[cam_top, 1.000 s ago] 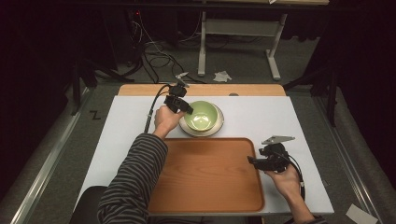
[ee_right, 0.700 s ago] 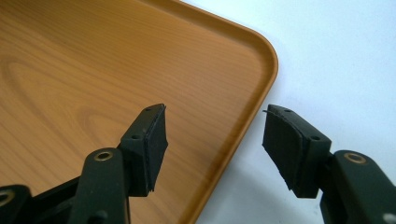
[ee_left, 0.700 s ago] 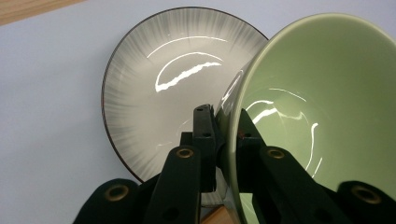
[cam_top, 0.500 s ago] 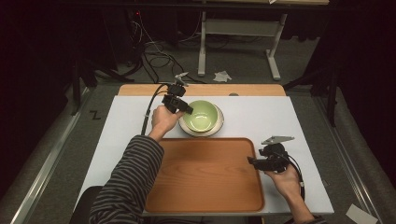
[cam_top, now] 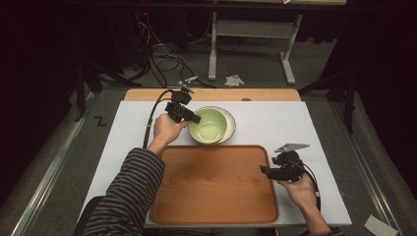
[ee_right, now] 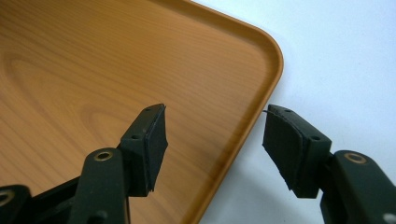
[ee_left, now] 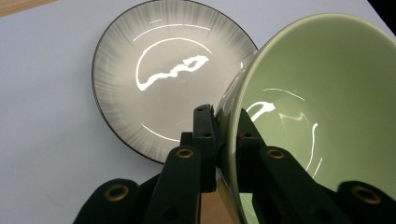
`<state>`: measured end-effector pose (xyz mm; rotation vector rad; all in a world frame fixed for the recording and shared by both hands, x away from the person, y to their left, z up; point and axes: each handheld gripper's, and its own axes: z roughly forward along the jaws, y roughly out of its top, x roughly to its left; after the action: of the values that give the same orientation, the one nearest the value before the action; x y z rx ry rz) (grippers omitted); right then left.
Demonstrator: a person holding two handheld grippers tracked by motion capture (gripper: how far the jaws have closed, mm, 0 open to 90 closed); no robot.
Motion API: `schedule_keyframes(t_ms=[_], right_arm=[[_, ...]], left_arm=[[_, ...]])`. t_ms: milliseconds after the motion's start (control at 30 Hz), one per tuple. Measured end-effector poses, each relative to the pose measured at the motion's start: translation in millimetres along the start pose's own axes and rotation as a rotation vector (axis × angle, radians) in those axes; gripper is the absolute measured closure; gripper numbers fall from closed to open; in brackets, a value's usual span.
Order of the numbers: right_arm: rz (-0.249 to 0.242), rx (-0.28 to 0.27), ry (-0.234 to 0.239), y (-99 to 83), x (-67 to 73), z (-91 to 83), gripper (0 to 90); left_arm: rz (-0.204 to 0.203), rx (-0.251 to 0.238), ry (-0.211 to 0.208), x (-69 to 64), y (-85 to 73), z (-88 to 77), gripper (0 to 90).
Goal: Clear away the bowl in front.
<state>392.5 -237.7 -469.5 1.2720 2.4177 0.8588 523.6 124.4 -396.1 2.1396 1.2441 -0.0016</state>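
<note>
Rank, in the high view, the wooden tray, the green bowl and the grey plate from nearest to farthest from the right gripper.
1. Wooden tray: right beside the right gripper, whose open jaws straddle its right edge.
2. Green bowl: beyond the tray's far edge, clamped at its rim by the left gripper.
3. Grey plate: under and behind the bowl; nearly level with it, so this order is a close call.

Far centre of the white table (cam_top: 314, 123): green bowl (cam_top: 208, 129) tilted over the grey plate (ee_left: 154, 84), its rim pinched by the left gripper (cam_top: 189, 117). That hand and its striped sleeve (cam_top: 129, 191) block the near-left approach. Wooden tray (cam_top: 216, 184) takes the near centre; its bare floor gives open room, bounded by a low raised rim. Right gripper (cam_top: 275, 172), jaws apart, straddles the tray's right edge. Bare strips of table lie left, right and far right of the bowl.
</note>
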Motion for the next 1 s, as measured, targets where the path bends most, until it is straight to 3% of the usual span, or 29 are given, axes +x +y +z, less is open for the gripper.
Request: schedule_keyframes(t_ms=[567,1000], right_arm=[[-0.003,0.014,0.006,-0.1,1.0,1.7,40.9],[0.002,0.008,0.003,-0.1,0.6,0.5,40.9]], left_arm=[[0.046,0.003,-0.042,-11.2,-15.5,-16.8,83.6],[0.058,-0.011,-0.074,-16.0,-31.2,-27.3,83.5]])
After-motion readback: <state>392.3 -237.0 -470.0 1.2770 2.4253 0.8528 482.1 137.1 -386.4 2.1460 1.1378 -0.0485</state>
